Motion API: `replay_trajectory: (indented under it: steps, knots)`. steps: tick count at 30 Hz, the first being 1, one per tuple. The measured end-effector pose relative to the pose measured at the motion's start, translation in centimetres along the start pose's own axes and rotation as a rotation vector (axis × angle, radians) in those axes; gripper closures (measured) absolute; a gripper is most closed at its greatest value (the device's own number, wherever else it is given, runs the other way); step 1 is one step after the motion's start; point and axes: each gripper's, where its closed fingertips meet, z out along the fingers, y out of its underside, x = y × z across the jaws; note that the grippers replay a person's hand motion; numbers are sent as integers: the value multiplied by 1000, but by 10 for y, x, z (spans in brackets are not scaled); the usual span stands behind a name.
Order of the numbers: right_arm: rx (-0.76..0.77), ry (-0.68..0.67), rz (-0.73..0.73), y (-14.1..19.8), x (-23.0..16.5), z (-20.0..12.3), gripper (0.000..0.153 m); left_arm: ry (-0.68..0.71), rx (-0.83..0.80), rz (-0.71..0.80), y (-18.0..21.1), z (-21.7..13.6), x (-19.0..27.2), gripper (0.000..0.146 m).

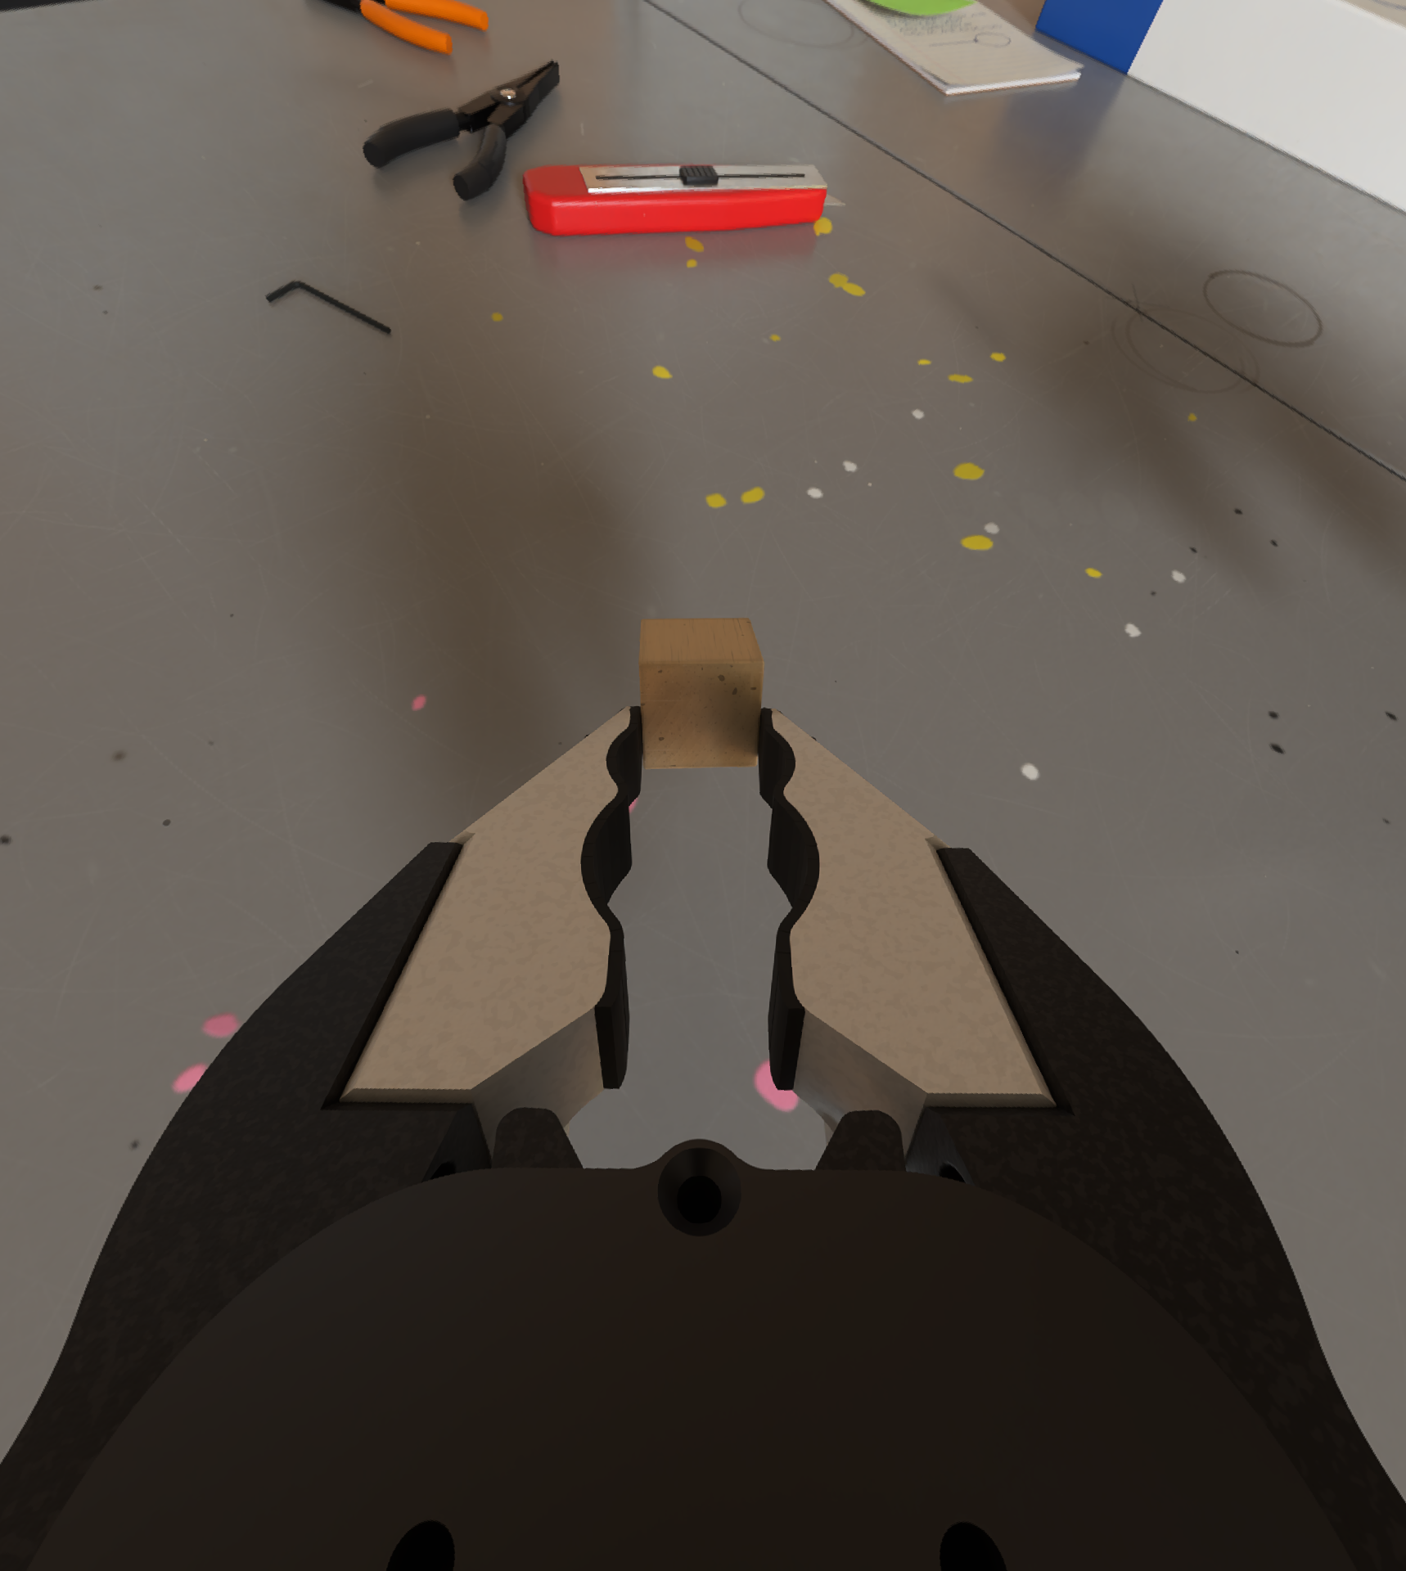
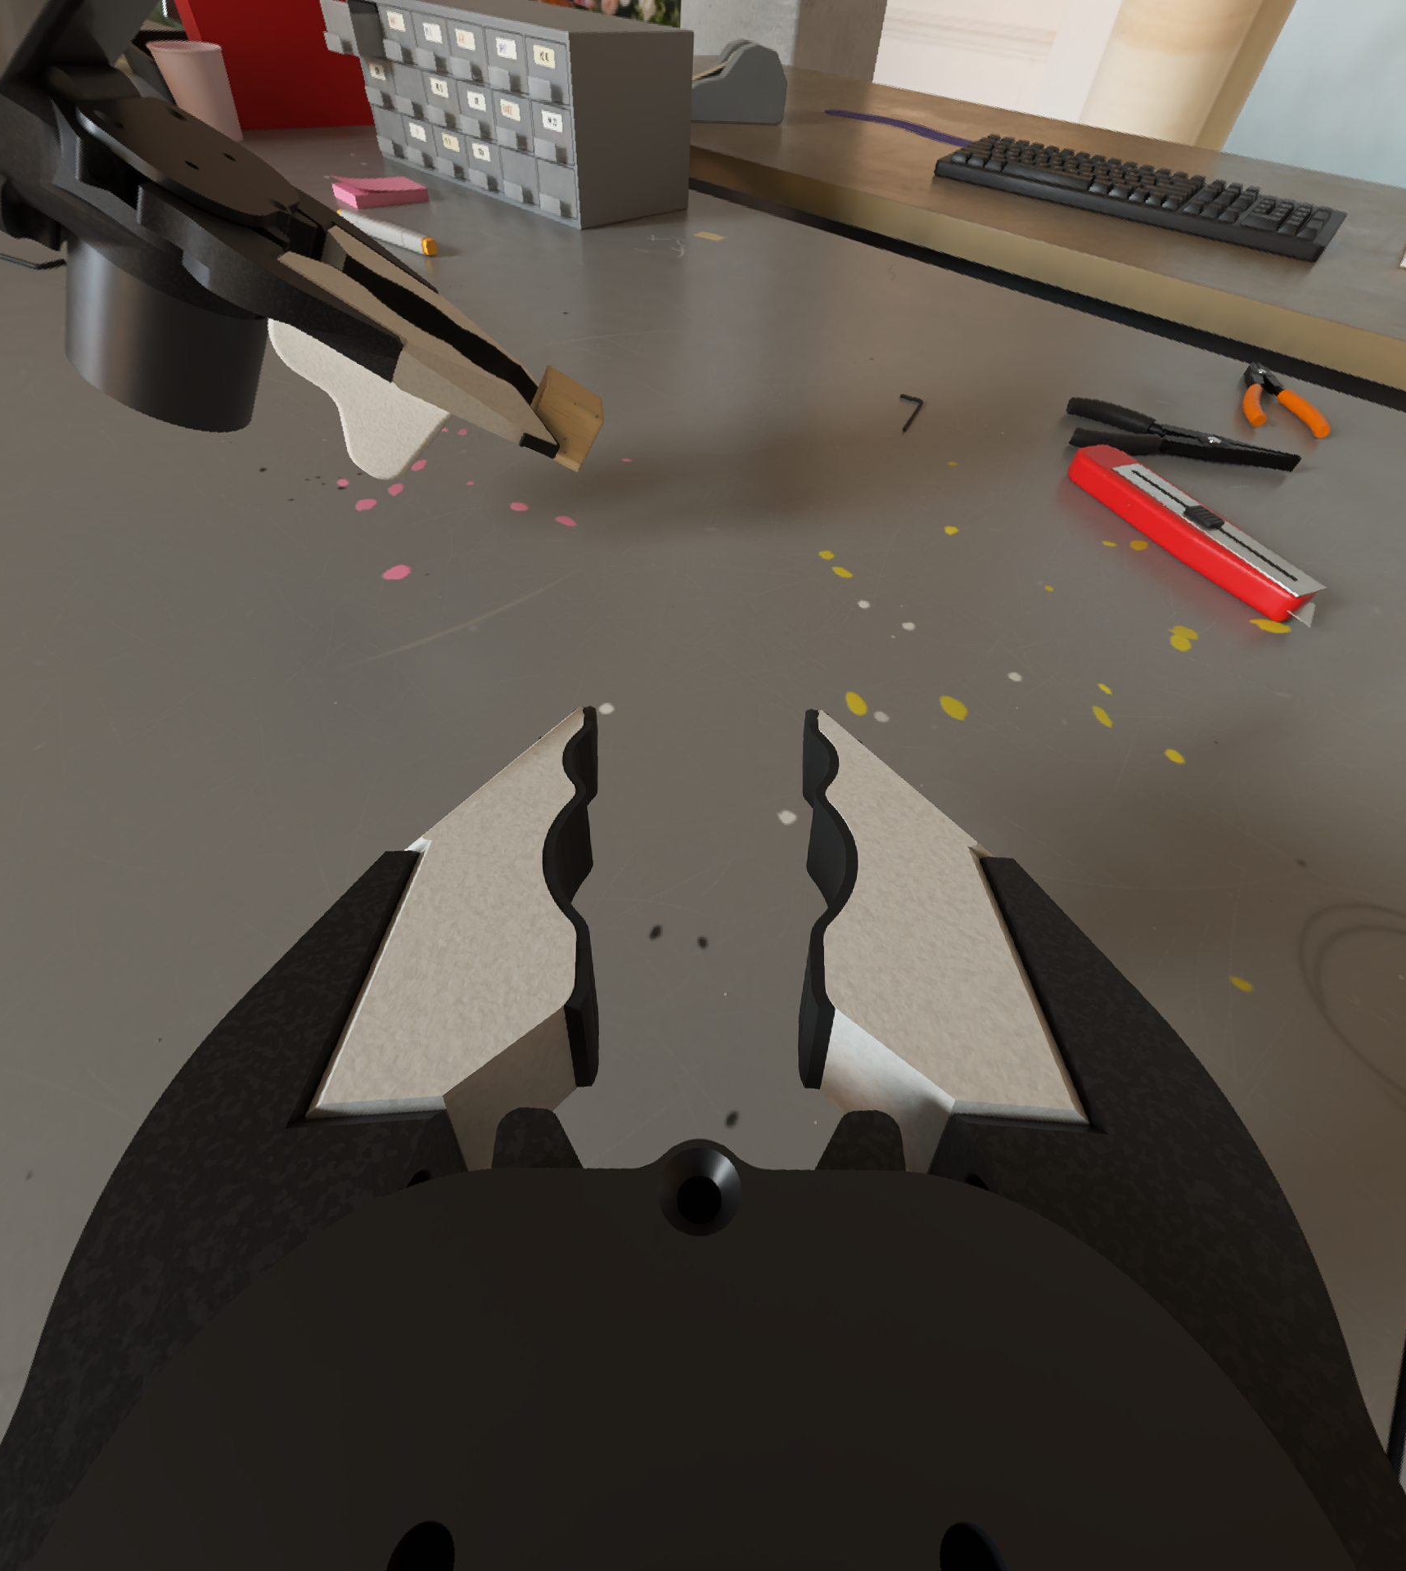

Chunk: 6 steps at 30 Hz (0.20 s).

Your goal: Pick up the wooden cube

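Your left gripper (image 1: 700, 735) pinches the wooden cube (image 1: 701, 697) between its black ribbed fingertips, at the frame's centre; the cube is pale, smooth-grained and square-edged. In the right wrist view it hangs clear of the table at upper left. Your right gripper (image 2: 700, 731) stands parted, holding nothing. The grey table (image 1: 172, 595) is scuffed, flecked with yellow, pink and white paint. A glossy red utility knife (image 1: 674, 197) lies at the top.
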Motion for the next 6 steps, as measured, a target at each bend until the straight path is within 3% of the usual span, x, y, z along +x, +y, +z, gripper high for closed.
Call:
replay_trajectory:
  steps: [6]
  knots:
    - [1, 2, -1, 0, 0, 0, 104, -7, -10, -10, 3, -8, 1, 119]
